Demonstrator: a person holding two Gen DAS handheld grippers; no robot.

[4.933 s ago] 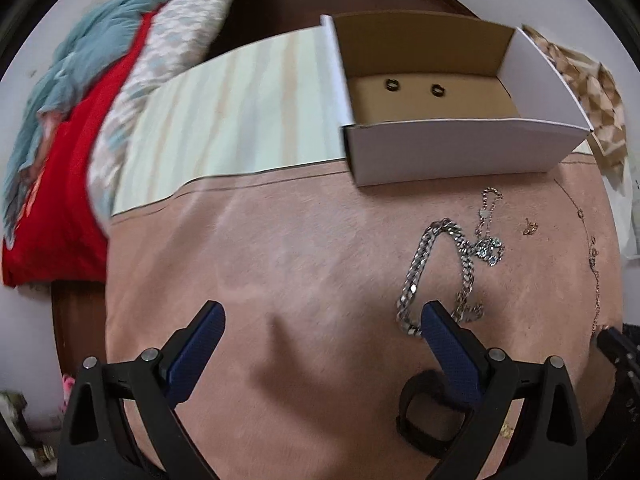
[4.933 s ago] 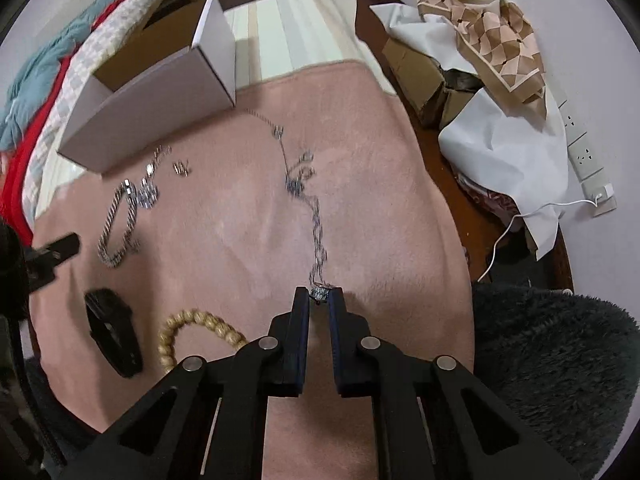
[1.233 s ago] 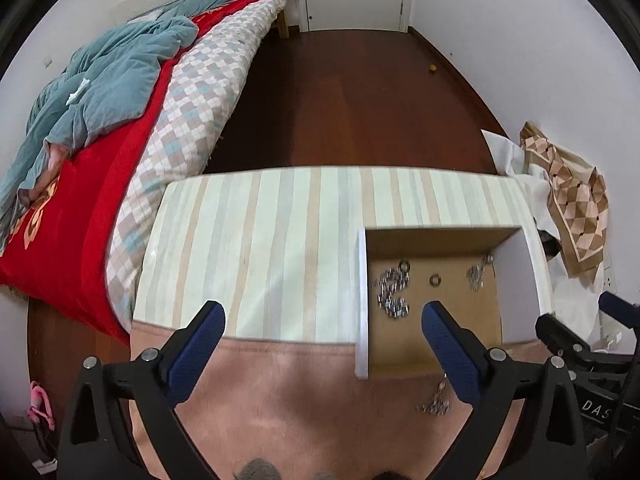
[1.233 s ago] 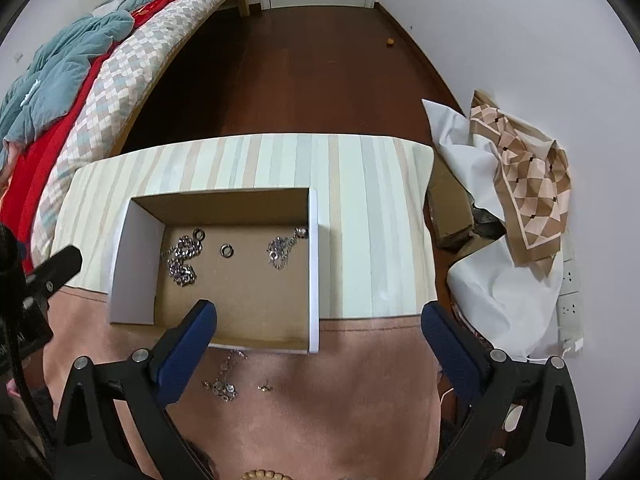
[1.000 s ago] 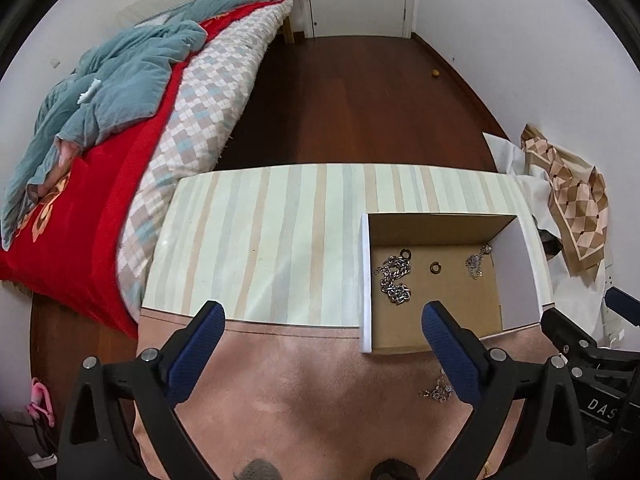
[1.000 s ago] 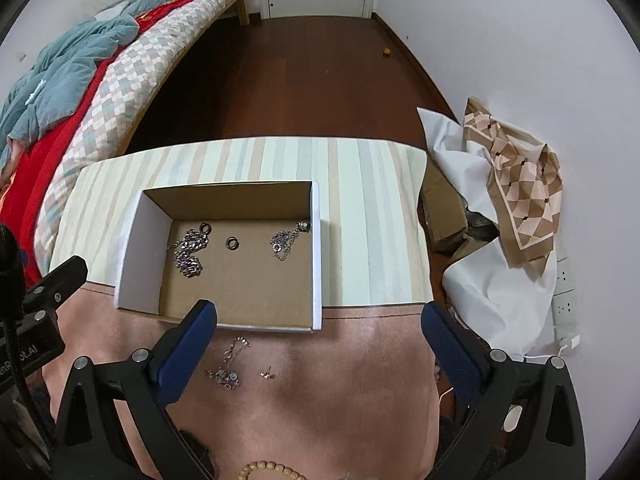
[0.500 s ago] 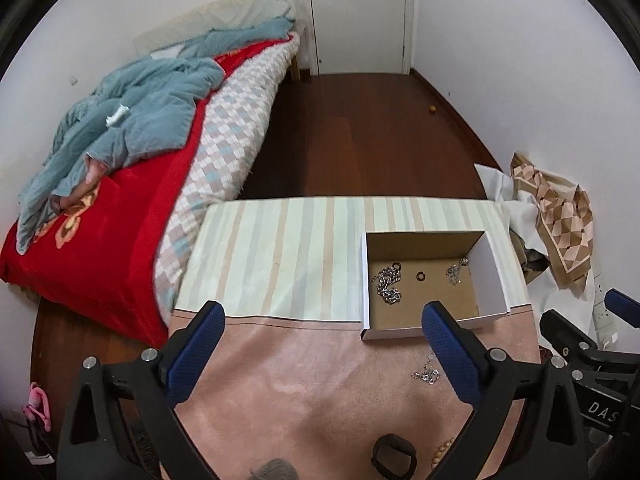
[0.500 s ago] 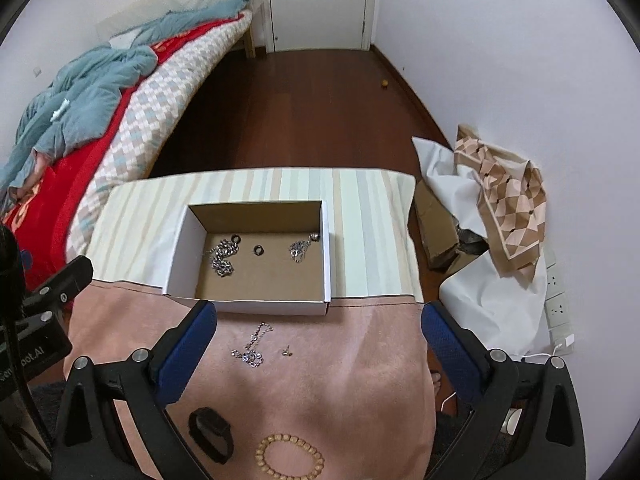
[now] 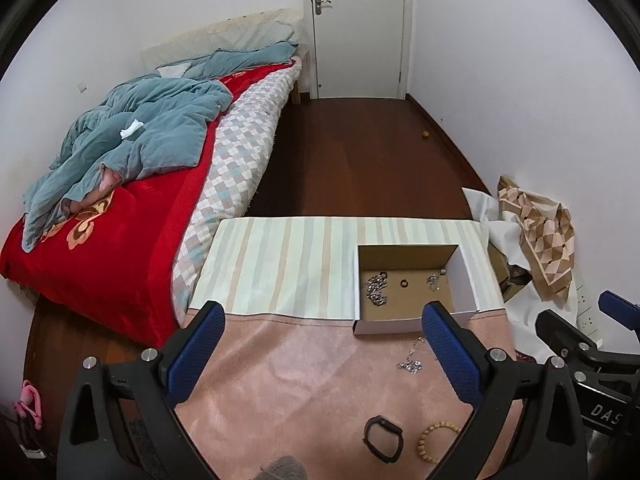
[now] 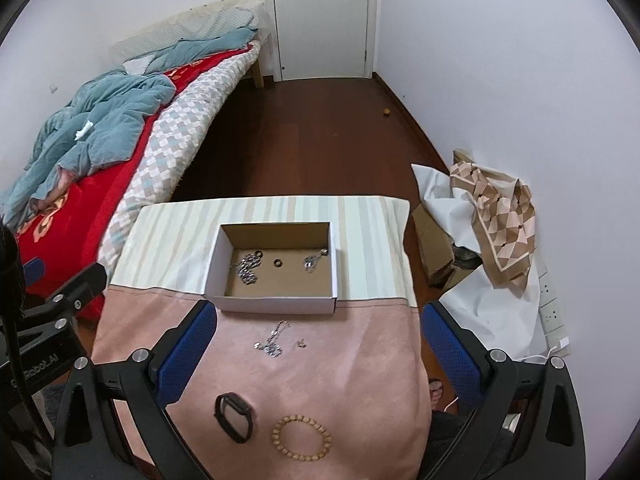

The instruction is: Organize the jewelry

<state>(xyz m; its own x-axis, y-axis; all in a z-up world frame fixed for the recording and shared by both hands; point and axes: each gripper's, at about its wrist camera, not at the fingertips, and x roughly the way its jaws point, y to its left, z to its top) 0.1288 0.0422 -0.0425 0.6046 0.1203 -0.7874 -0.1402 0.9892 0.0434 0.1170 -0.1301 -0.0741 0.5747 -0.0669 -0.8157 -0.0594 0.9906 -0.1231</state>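
A rumpled teal quilt (image 9: 132, 136) on a red bedspread (image 9: 108, 248) — white door (image 10: 320, 16) shut beyond.

Both wrist fisheye views look forward and steeply downward from high above the table, along widely spread blue-padded fingers at the lower frame edge. The left view sits further left, placing the open white cardboard box (image 9: 414, 326) right of centre and showing the right gripper (image 9: 592, 344) at its right edge. The right view centres the same box (image 10: 276, 304) and shows the left gripper's black frame at its left edge. Both share the pink table mat (image 9: 312, 380) (image 10: 352, 380), striped cloth (image 9: 288, 264), red-covered bed (image 9: 108, 240) and white door (image 10: 320, 16).
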